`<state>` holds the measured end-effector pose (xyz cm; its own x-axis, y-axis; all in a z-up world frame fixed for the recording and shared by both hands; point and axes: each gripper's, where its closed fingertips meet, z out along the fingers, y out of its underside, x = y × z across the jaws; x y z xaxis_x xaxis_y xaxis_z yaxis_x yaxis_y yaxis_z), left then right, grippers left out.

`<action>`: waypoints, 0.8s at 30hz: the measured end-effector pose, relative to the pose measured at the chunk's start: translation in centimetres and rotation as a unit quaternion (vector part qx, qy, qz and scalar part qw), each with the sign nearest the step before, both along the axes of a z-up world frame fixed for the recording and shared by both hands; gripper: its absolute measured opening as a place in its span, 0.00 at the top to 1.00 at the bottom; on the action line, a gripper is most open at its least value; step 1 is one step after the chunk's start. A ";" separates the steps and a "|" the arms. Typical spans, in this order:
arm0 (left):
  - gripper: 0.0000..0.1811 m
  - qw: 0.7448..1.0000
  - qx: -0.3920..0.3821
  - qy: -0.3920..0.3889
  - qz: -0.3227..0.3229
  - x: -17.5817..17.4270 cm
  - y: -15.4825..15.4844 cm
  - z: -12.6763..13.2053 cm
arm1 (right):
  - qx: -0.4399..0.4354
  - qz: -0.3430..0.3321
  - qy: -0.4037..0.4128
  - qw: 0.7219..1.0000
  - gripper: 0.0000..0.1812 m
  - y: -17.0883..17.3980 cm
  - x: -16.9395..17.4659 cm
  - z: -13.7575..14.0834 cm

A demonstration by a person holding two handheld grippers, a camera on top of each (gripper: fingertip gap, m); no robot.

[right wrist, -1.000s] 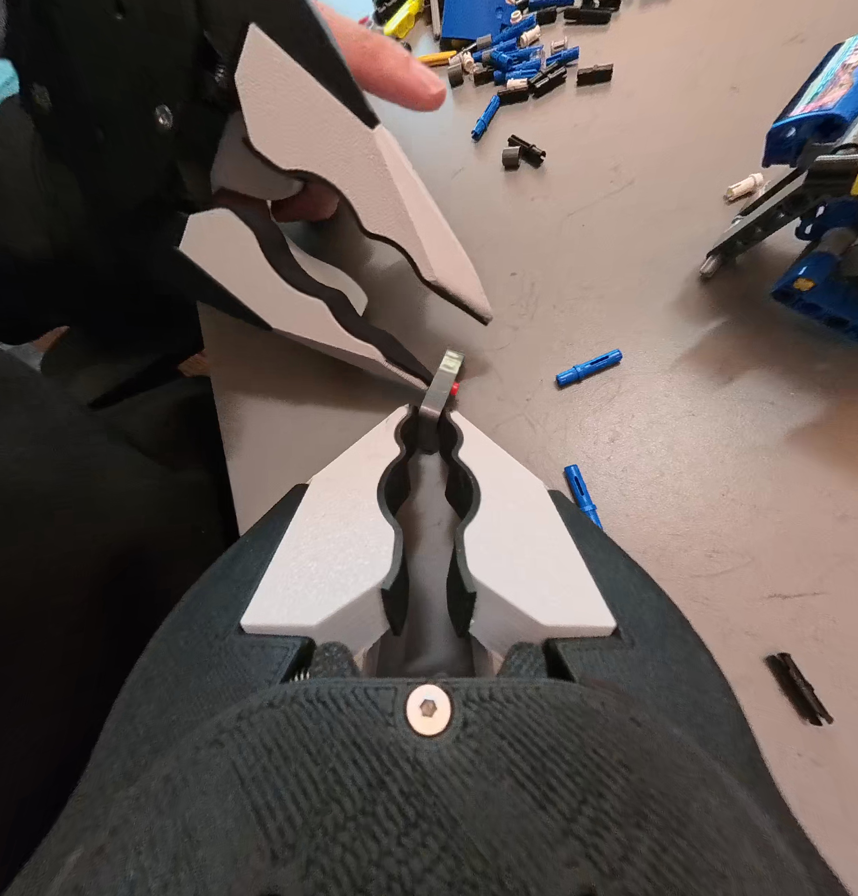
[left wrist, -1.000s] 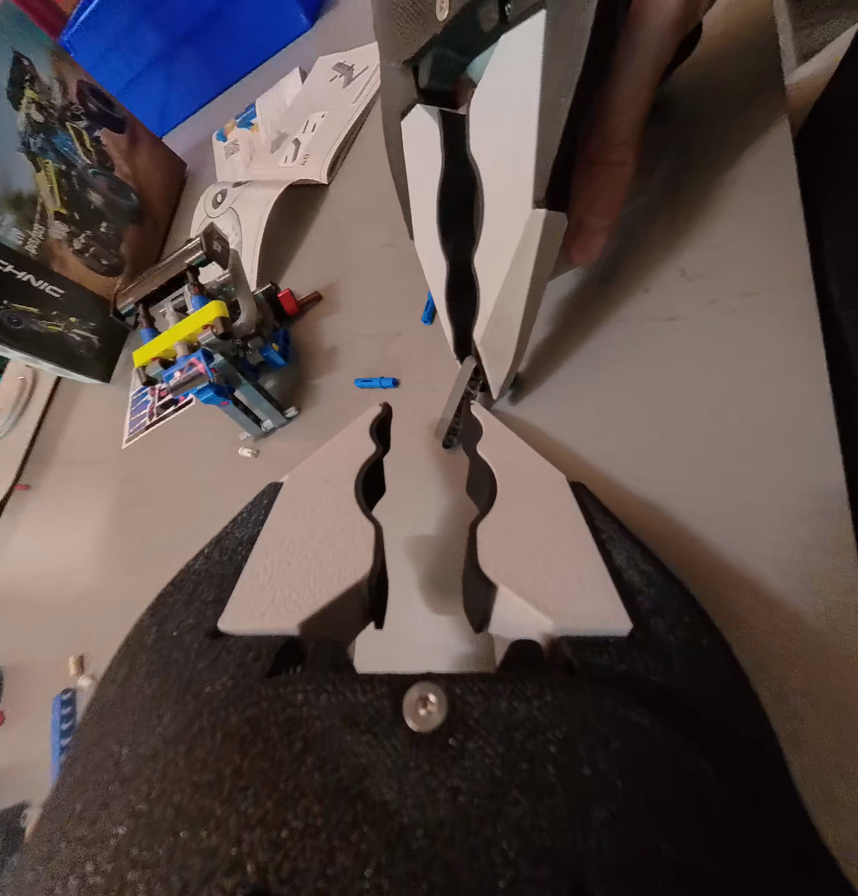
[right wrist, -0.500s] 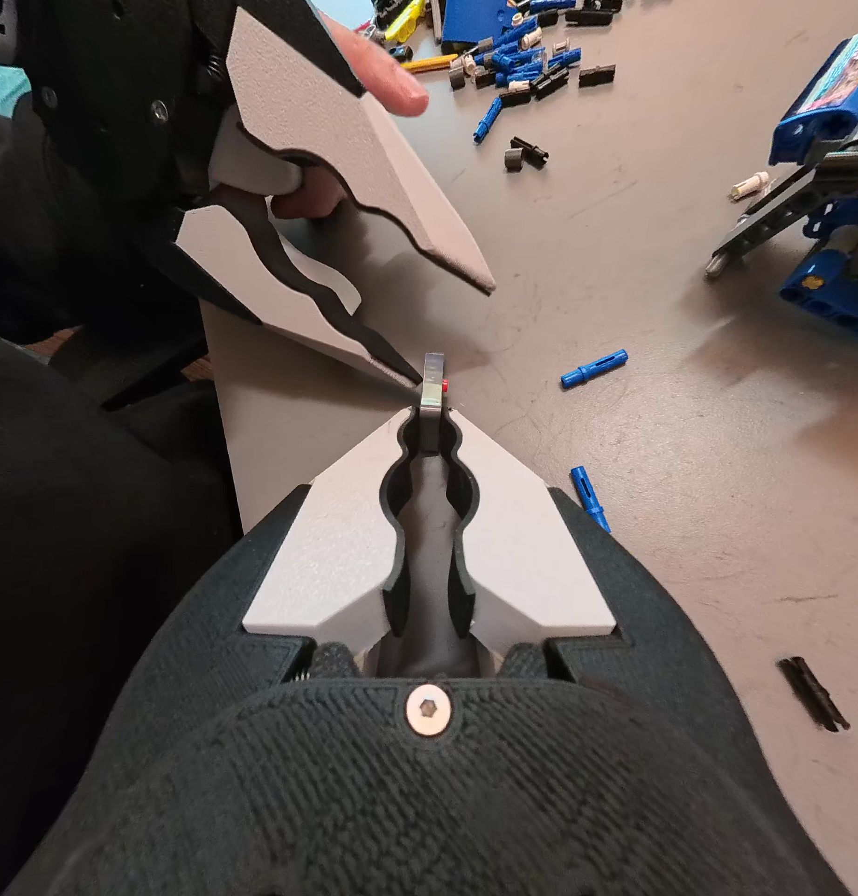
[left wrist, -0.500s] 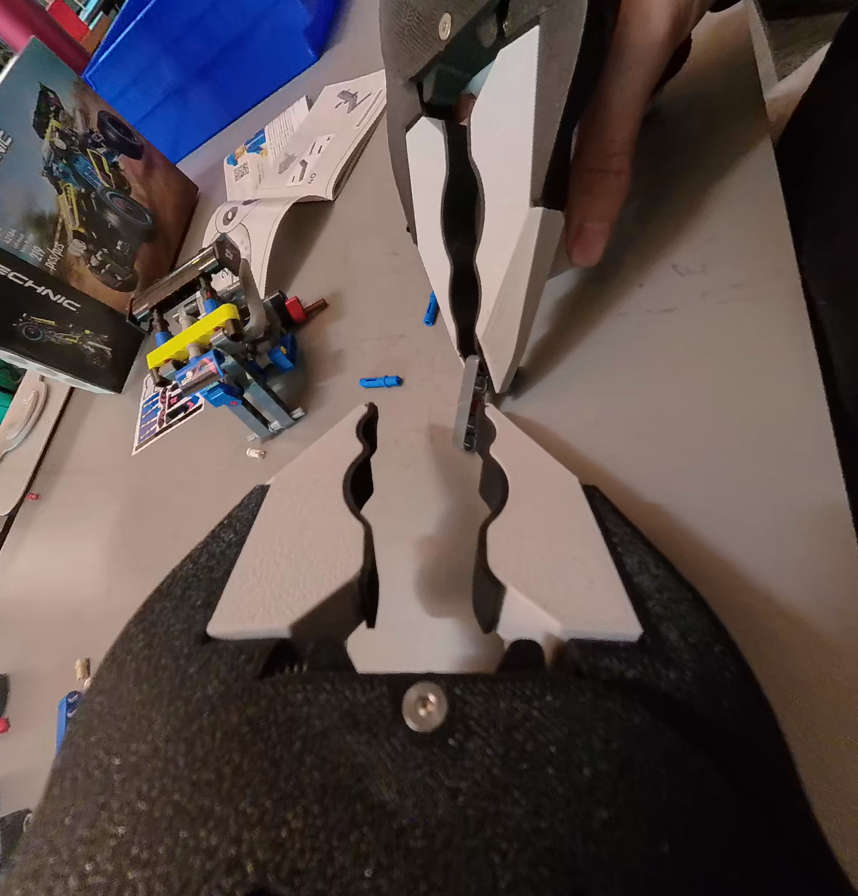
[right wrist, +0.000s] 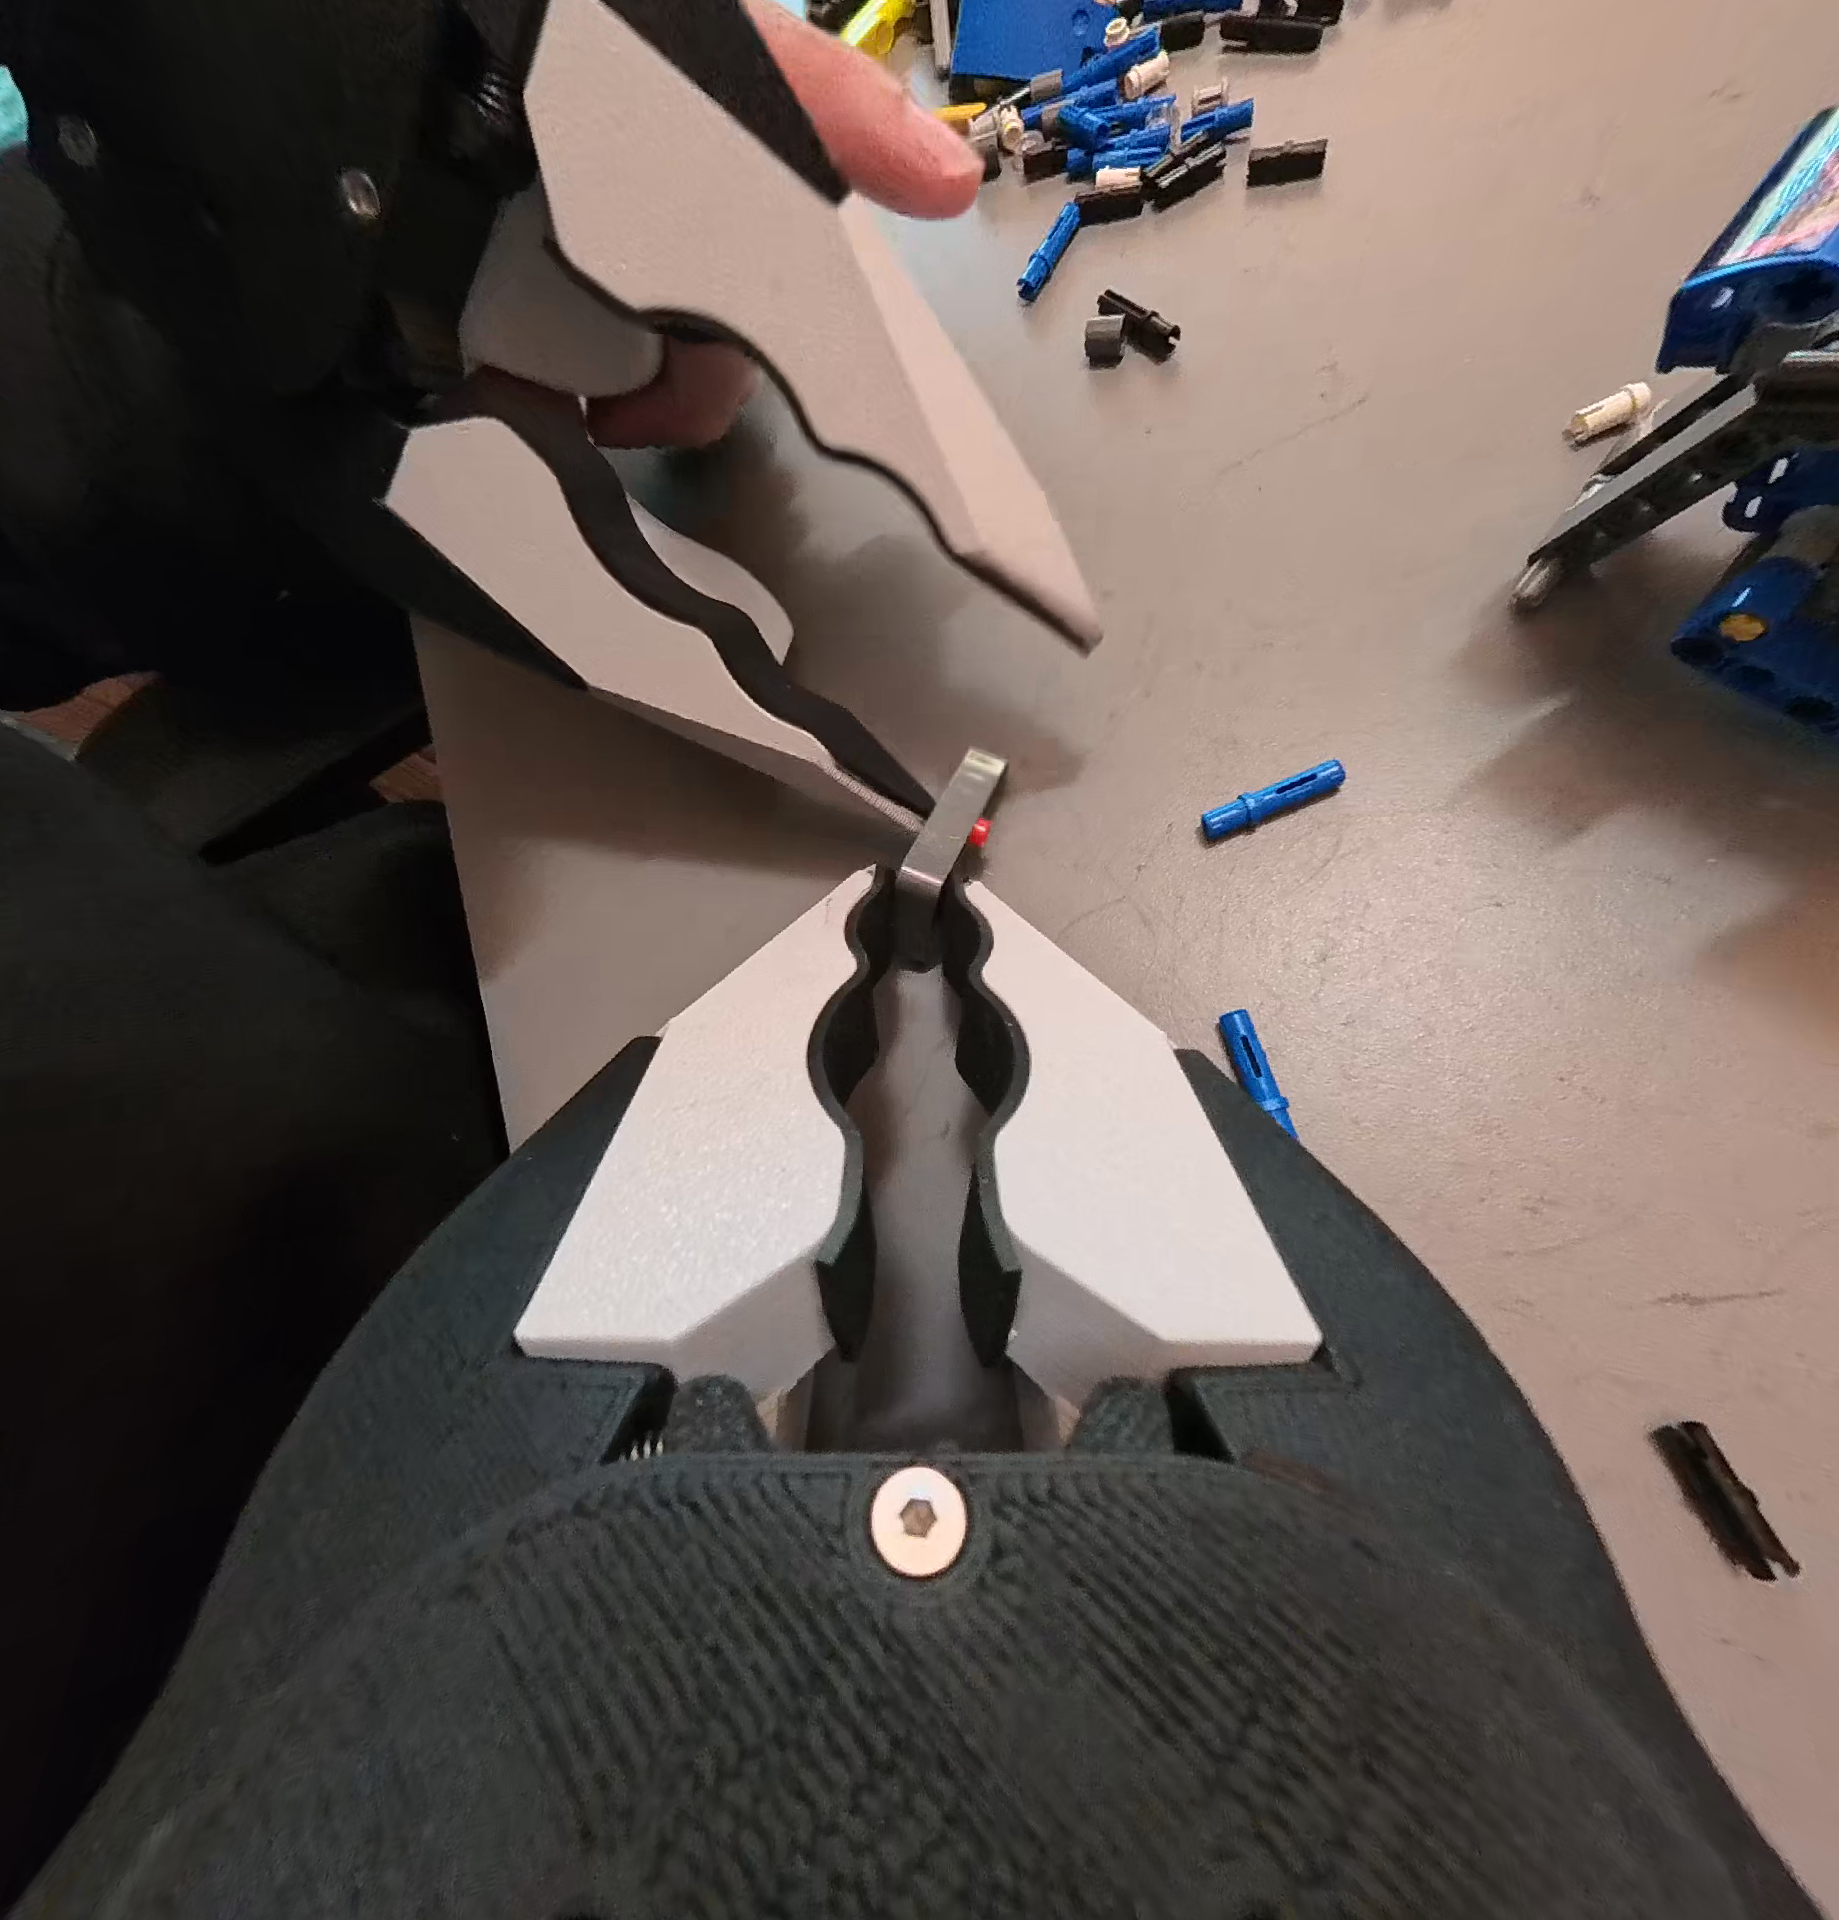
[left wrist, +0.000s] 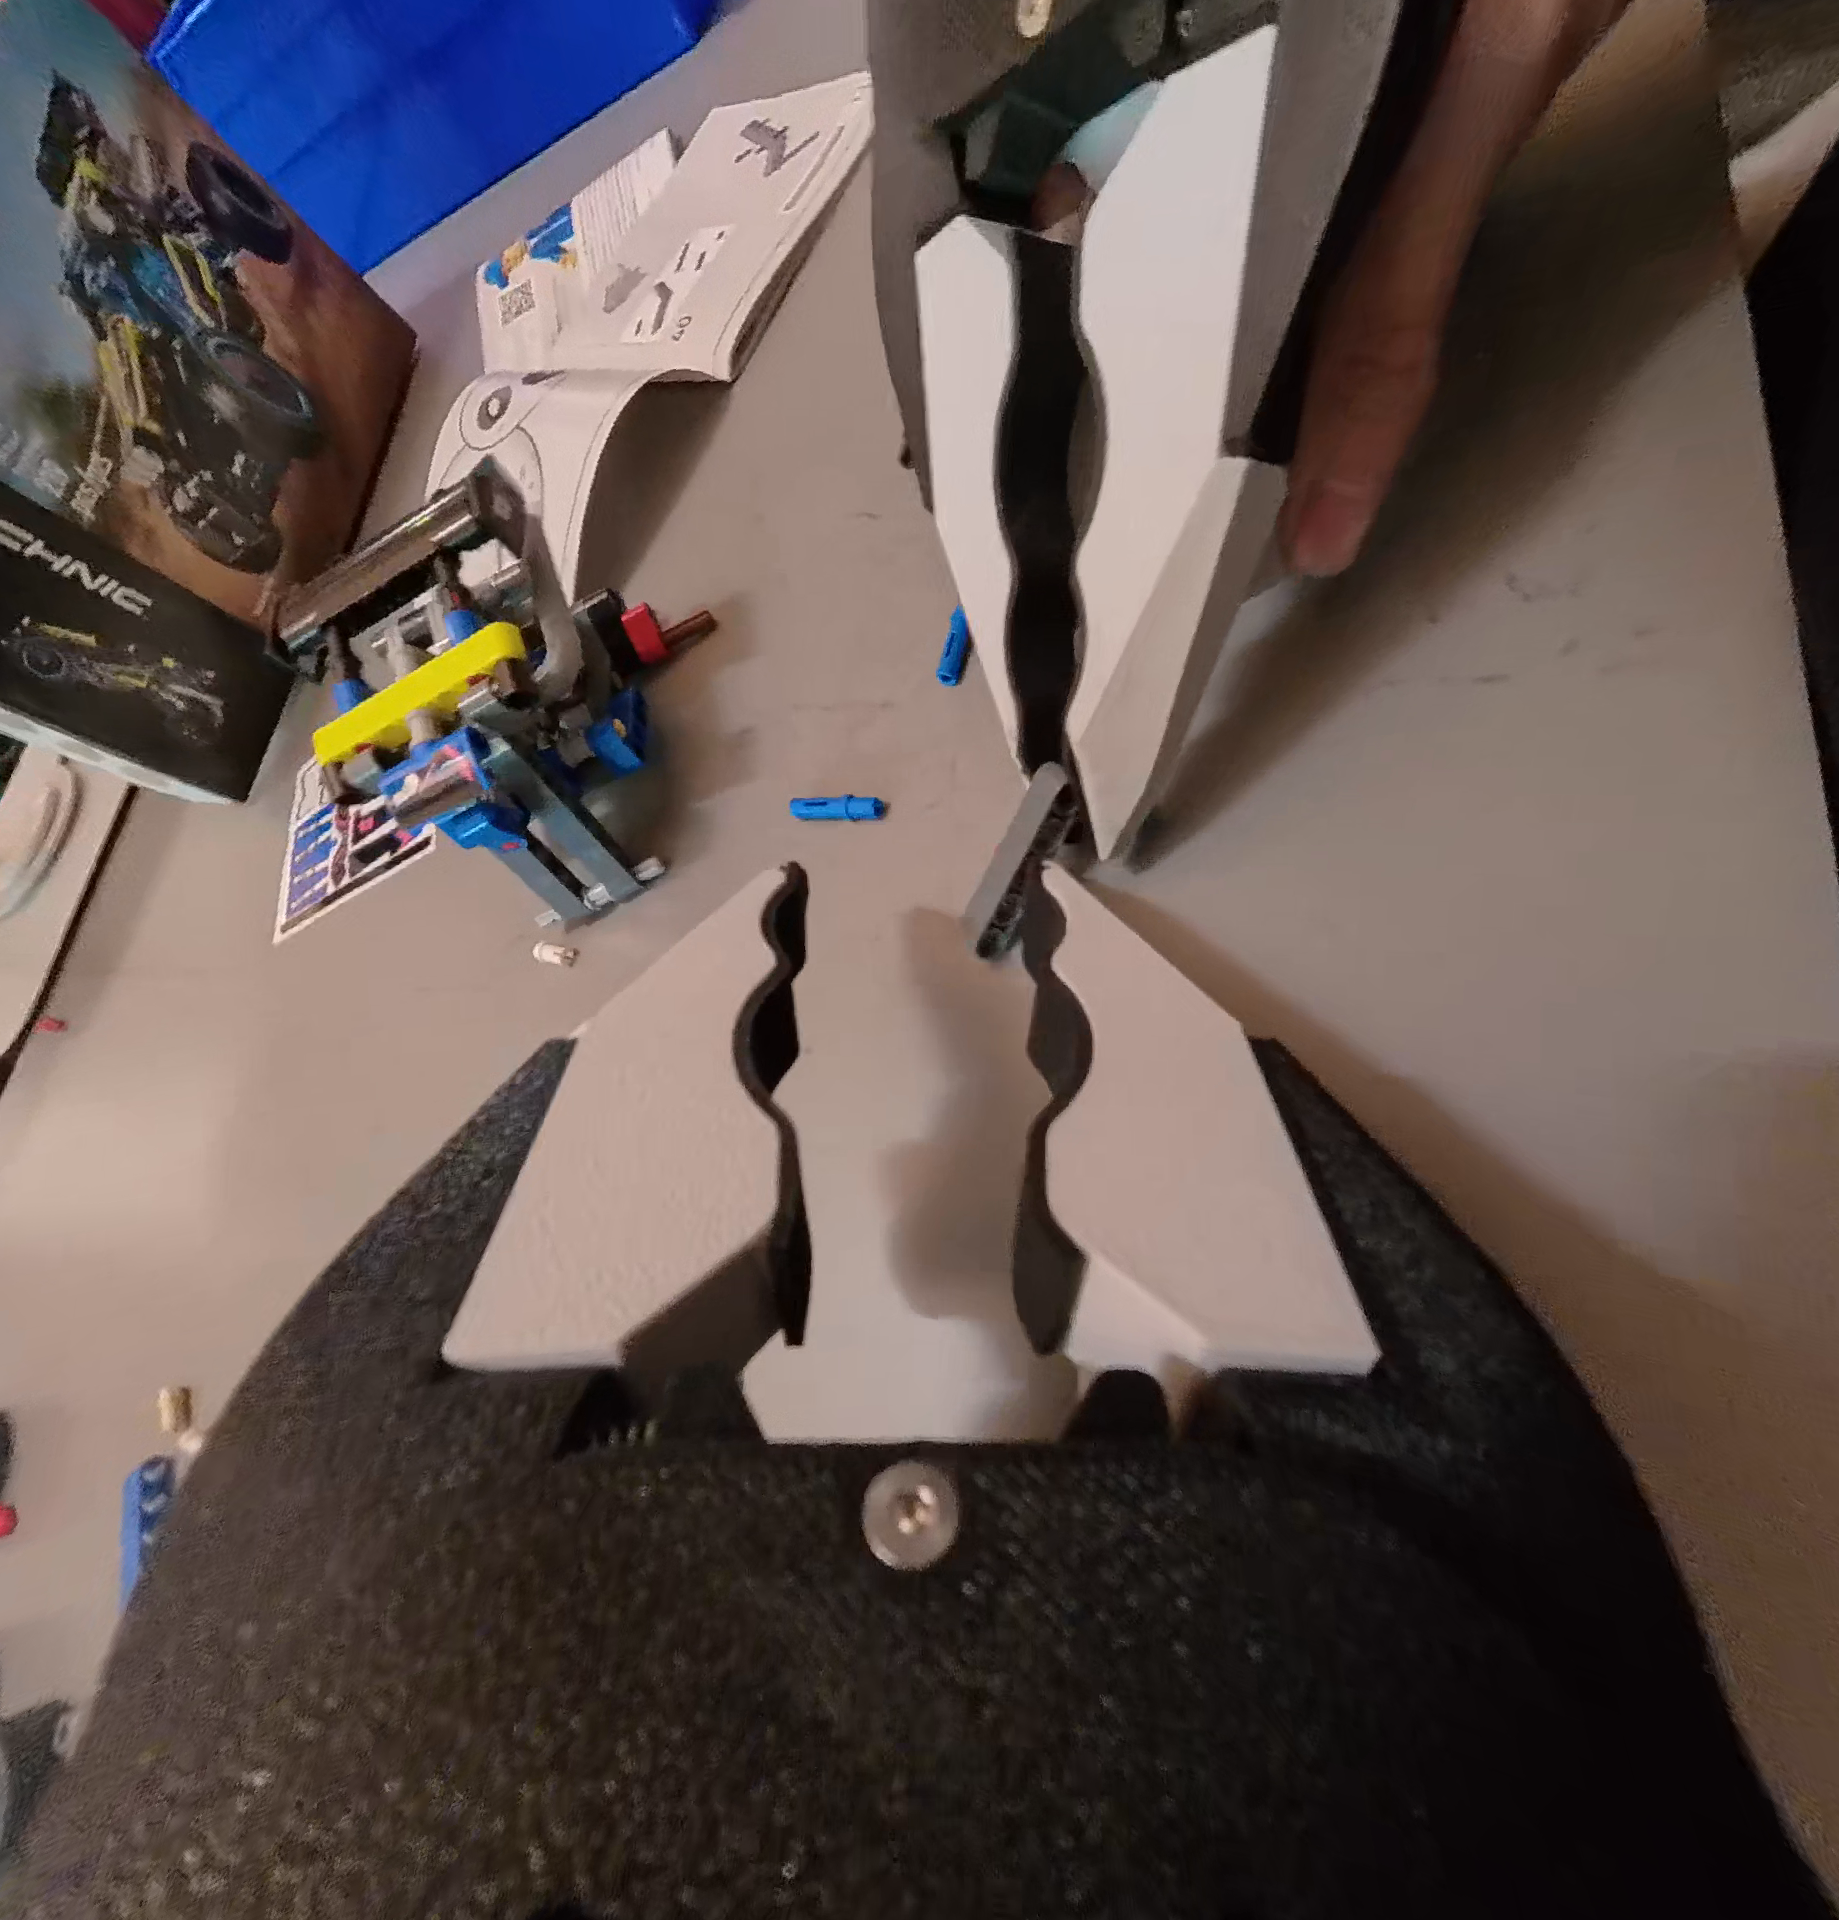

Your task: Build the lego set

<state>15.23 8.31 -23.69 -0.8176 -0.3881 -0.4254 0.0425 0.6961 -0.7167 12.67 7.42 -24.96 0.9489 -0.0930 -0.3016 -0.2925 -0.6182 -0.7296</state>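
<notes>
The bench carries the set's box, an open instruction booklet and the half-built model, blue, grey and yellow, well apart from both tools. Loose parts lie in a heap at the far edge in the right wrist view, and two blue pins sit nearer.

The right gripper has its jaws closed on a short grey beam, pinched at the very tips with most of its length sticking out; a small red piece shows at its side. The left gripper has its jaws wide apart, one tip touching or just beside the beam.

Against half a second ago, the beam has swung from near upright to a clear tilt while the left tool's tip stays against it. That reads as the left tool levering the beam to reorient it, or pressing the red piece home. The hold looks shallow, so the beam could slip out before it reaches the model.
</notes>
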 end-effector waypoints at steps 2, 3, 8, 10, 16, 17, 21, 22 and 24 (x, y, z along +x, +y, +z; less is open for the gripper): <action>0.84 1.000 -0.002 0.013 -0.018 -0.4 -0.2 -0.2 | 0.001 0.006 0.010 1.000 0.95 0.0 -0.1 0.0; 0.85 0.999 -0.009 0.022 -0.024 -0.5 -0.3 -0.3 | 0.002 0.009 0.012 1.000 0.95 0.0 -0.2 0.0; 0.82 0.999 -0.003 0.042 -0.032 -0.9 -0.4 -0.8 | 0.004 0.016 0.001 1.000 0.94 0.1 -0.6 0.2; 0.87 0.998 0.013 0.036 -0.044 -1.3 -0.6 -1.2 | 0.003 0.005 -0.008 1.000 0.94 0.2 -0.3 0.1; 0.88 0.998 0.006 0.050 -0.043 -1.5 -0.4 -1.1 | 0.000 0.025 -0.017 1.000 0.95 -0.1 -0.8 0.1; 0.85 0.997 0.000 0.071 -0.040 -1.4 -0.2 -1.2 | 0.000 0.039 -0.018 0.999 0.95 -0.2 -1.1 0.1; 0.95 0.984 -0.014 0.152 -0.088 -2.9 -0.4 -1.6 | 0.001 0.083 -0.025 0.996 0.95 -0.6 -1.9 0.1; 0.95 0.984 -0.010 0.148 -0.097 -3.0 -0.5 -1.6 | 0.001 0.090 -0.030 0.996 0.95 -0.7 -2.0 0.1; 0.95 0.984 -0.003 0.140 -0.106 -3.0 -0.5 -1.6 | 0.001 0.083 -0.026 0.996 0.95 -0.8 -1.9 0.1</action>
